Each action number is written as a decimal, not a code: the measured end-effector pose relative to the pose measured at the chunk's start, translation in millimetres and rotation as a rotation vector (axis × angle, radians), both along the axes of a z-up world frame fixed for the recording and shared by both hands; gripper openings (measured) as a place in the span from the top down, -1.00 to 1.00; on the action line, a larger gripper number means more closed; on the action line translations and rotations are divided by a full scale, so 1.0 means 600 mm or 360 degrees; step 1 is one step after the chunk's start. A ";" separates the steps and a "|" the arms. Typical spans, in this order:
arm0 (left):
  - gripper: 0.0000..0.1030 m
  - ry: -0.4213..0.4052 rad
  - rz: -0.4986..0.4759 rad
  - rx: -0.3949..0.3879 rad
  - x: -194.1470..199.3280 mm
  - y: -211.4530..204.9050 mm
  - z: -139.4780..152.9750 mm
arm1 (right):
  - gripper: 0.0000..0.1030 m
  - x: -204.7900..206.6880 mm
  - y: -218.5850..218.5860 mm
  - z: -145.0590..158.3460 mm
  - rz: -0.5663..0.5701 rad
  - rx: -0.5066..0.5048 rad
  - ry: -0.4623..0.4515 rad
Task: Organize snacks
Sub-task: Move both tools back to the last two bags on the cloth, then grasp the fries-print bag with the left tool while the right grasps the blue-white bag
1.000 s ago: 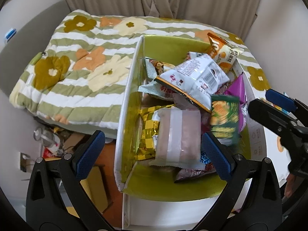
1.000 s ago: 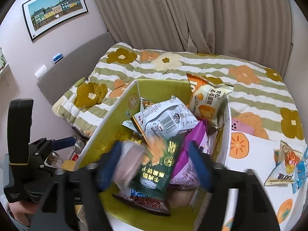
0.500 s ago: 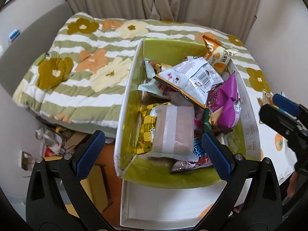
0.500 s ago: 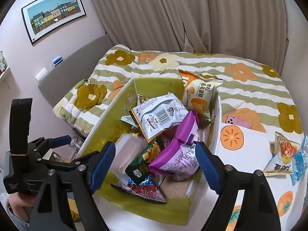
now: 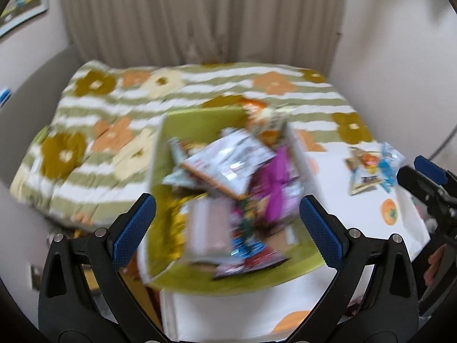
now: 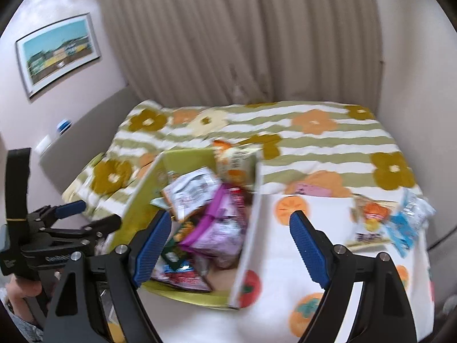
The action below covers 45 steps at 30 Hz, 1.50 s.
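Note:
A green-lined box (image 5: 197,120) full of snack bags stands on the bed, also in the right wrist view (image 6: 182,160). On top lie a white bag (image 5: 228,163), a purple bag (image 6: 220,223) and an orange bag (image 6: 234,163). Both views are blurred. My left gripper (image 5: 225,223) is open and empty, held back above the box's near end. My right gripper (image 6: 228,243) is open and empty above the box's right wall. Loose snack packets (image 6: 382,223) lie on the white cloth to the right, also in the left wrist view (image 5: 371,168).
A striped flowered blanket (image 6: 285,140) covers the bed behind the box. A white cloth with orange fruit prints (image 6: 288,257) lies to the right. Curtains (image 6: 242,43) hang behind. A framed picture (image 6: 57,51) is on the left wall.
Both grippers have pulled back and tilted up from the box, so it looks smaller and more of the room shows. Both stay open. The snacks have not moved.

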<state>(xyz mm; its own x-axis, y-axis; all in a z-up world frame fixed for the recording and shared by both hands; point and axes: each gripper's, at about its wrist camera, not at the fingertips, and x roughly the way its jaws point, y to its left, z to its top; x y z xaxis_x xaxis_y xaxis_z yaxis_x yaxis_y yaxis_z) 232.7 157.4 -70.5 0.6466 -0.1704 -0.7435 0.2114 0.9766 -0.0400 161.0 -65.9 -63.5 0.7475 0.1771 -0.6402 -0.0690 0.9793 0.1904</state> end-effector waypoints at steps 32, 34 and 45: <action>-0.94 0.0546 -0.0516 -0.0084 0.170 -0.586 -0.216 | -0.99 0.053 -0.492 -0.131 -0.0733 -0.0008 0.0368; -0.94 0.0583 -0.0493 -0.0076 0.184 -0.601 -0.239 | -0.99 0.067 -0.502 -0.145 -0.0715 0.0004 0.0379; -0.65 0.0747 -0.0359 -0.0062 0.229 -0.641 -0.335 | -0.99 0.149 -0.531 -0.236 -0.0634 0.0034 0.0466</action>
<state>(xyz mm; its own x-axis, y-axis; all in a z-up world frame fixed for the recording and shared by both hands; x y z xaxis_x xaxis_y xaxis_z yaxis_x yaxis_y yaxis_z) 370.2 -227.1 -271.6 0.1890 -0.3003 -0.9349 0.3669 0.9047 -0.2164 250.2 -384.6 -205.3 0.5492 -0.0707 -0.8327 0.3694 0.9143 0.1660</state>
